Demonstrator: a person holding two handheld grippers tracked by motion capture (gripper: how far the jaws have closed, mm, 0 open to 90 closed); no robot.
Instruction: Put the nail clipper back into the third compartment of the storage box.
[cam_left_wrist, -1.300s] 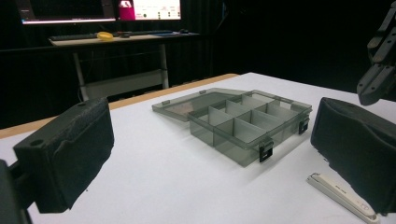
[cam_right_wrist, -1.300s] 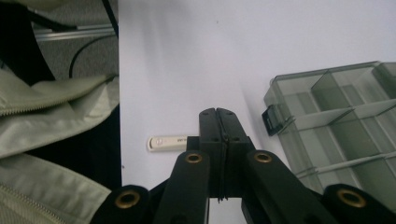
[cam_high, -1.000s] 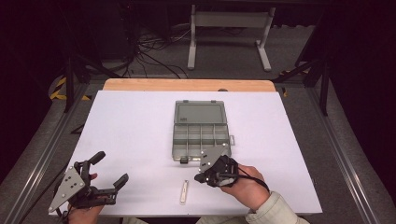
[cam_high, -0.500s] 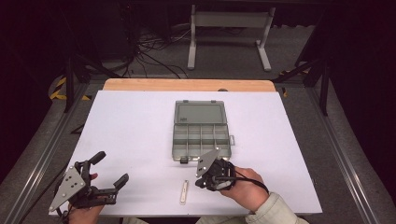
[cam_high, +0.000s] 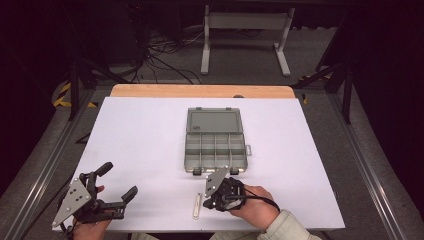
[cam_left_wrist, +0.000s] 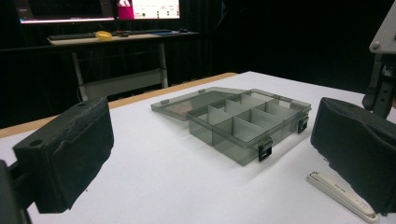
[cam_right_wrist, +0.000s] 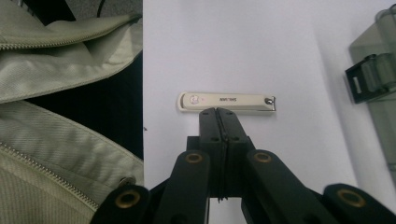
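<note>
Now my right gripper (cam_right_wrist: 219, 112) points at the nail clipper (cam_right_wrist: 226, 101), jaws pressed together with nothing between them, tips just short of its near long edge at 12 o'clock. Its long axis runs from 9 to 3 o'clock across my jaws in the right gripper view, so I judge that they must open and straddle it crosswise. From above, the clipper (cam_high: 197, 206) lies near the table's front edge, at 9 o'clock of my right gripper (cam_high: 216, 192) and at 6 o'clock of the open box (cam_high: 215, 142). My left gripper (cam_high: 116, 181) rests well apart at 9 o'clock, jaws wide and empty; the right is the nearer. White sheet (cam_high: 140, 135) covers the table; beyond it lie dark floor, cables and a desk frame.
</note>
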